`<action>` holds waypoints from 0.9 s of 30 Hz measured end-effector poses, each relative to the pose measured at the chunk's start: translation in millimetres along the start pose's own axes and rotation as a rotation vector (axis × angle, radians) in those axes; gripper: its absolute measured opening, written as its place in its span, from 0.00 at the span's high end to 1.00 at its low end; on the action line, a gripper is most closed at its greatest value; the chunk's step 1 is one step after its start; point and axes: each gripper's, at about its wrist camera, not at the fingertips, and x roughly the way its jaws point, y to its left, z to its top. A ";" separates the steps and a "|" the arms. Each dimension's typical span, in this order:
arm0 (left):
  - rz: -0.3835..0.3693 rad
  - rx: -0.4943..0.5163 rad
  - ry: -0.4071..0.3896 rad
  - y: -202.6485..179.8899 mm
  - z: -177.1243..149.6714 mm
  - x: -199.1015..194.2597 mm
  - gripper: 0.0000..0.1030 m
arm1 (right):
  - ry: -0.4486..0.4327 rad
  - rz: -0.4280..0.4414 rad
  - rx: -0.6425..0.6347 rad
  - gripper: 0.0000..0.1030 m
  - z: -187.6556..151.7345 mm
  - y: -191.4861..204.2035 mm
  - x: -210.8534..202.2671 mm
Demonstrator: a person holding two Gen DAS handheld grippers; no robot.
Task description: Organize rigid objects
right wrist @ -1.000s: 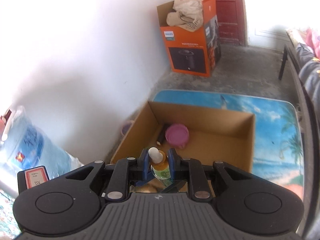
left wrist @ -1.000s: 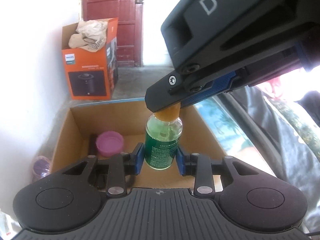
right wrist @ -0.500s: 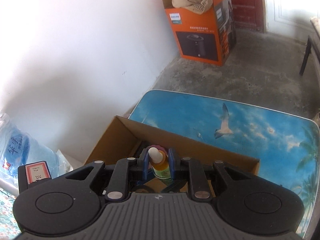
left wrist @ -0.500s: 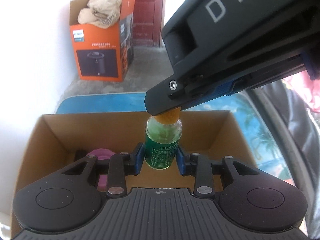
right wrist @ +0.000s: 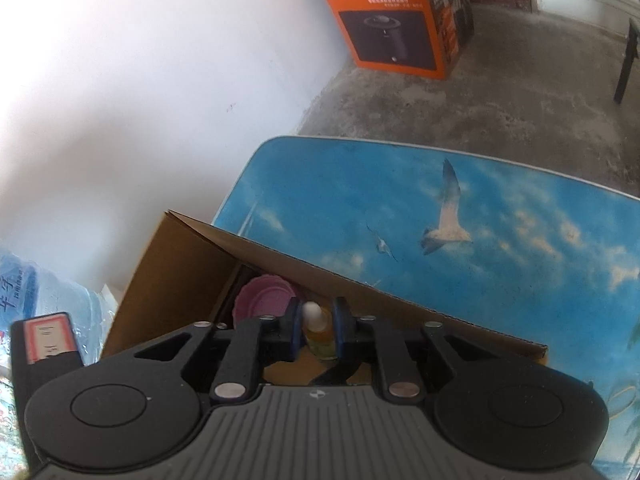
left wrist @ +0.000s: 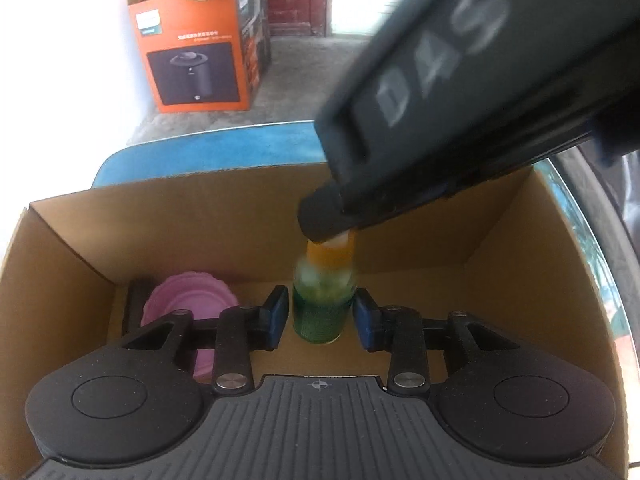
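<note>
In the left wrist view we see the left gripper (left wrist: 320, 316) with its jaws spread; they have just been opening, and the green bottle (left wrist: 323, 304) stands between the blue pads with a gap on each side, low in the cardboard box (left wrist: 520, 280). The right gripper (left wrist: 324, 224) comes from the upper right and covers the bottle's top — this view hides the grip. The right wrist view shows it: the jaws have just been closing and pinch the orange neck under the white dropper tip (right wrist: 311, 312). A pink lid (left wrist: 188, 300) lies at lower left in the box, which rests on the blue seagull table (right wrist: 440, 208).
</note>
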 end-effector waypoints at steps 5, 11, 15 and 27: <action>0.000 -0.005 0.025 1.1 -1.7 1.1 0.62 | 0.006 -0.004 -0.031 0.87 1.5 -0.6 3.5; 0.012 -0.008 0.025 1.4 1.1 0.9 0.56 | 0.009 0.020 -0.032 0.87 2.0 -1.8 1.8; 0.022 0.010 0.019 -6.0 -0.2 0.6 0.48 | 0.012 0.031 -0.013 0.85 0.4 -4.0 0.3; 0.029 -0.006 -0.066 -13.8 2.3 -21.9 0.26 | -0.040 0.011 0.059 0.82 -11.1 -3.8 -27.4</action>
